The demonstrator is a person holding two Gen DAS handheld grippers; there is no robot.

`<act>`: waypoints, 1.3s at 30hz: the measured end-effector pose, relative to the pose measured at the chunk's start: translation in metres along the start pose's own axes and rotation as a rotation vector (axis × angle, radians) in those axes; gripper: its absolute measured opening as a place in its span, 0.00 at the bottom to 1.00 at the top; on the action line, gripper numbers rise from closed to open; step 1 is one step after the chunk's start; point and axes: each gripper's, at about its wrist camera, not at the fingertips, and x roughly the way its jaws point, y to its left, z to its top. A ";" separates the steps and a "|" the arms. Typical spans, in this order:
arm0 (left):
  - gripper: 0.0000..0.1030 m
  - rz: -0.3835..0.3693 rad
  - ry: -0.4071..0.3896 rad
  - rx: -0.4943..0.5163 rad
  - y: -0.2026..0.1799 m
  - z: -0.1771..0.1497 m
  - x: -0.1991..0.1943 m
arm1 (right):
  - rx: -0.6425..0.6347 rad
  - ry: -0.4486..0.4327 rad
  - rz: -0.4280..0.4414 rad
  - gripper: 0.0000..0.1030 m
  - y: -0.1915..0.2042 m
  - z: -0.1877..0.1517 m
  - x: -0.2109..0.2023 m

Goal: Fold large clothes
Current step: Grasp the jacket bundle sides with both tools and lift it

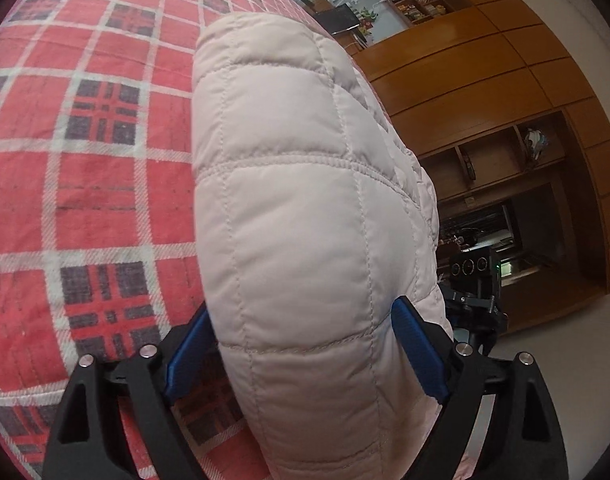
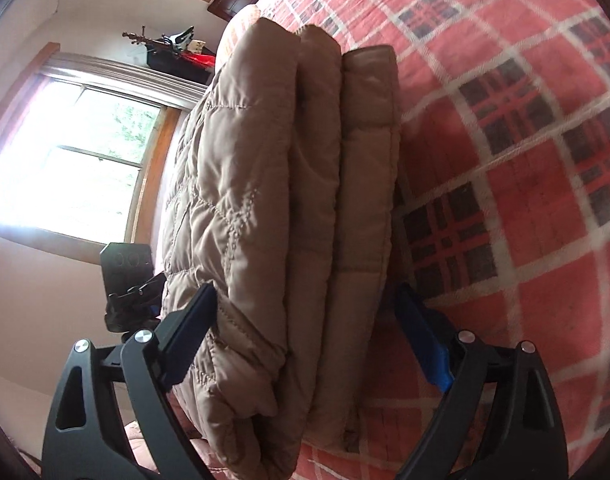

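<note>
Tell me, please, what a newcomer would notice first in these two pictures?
The puffy quilted jacket fills the middle of both views, folded into thick layers, with each gripper's blue fingers on either side of it: the left gripper and the right gripper. Beneath it spreads a red plaid bedcover.

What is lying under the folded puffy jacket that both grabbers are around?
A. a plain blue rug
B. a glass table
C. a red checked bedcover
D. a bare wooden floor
C: the quilted jacket rests on a red checked bedcover, seen in both views.
</note>
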 end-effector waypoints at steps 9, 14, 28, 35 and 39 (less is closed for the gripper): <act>0.76 0.058 -0.009 0.056 -0.026 -0.002 0.013 | -0.045 0.030 0.060 0.69 0.004 0.001 0.025; 0.58 0.050 -0.050 0.075 -0.031 -0.004 0.008 | -0.079 0.002 0.071 0.47 0.012 -0.002 0.017; 0.50 0.024 -0.262 0.134 -0.052 0.013 -0.083 | -0.317 -0.028 0.049 0.40 0.116 0.016 0.021; 0.51 0.082 -0.363 0.099 -0.012 0.046 -0.133 | -0.379 0.008 0.061 0.40 0.144 0.063 0.075; 0.51 0.105 -0.365 0.067 0.020 0.069 -0.138 | -0.344 0.044 0.075 0.40 0.125 0.087 0.107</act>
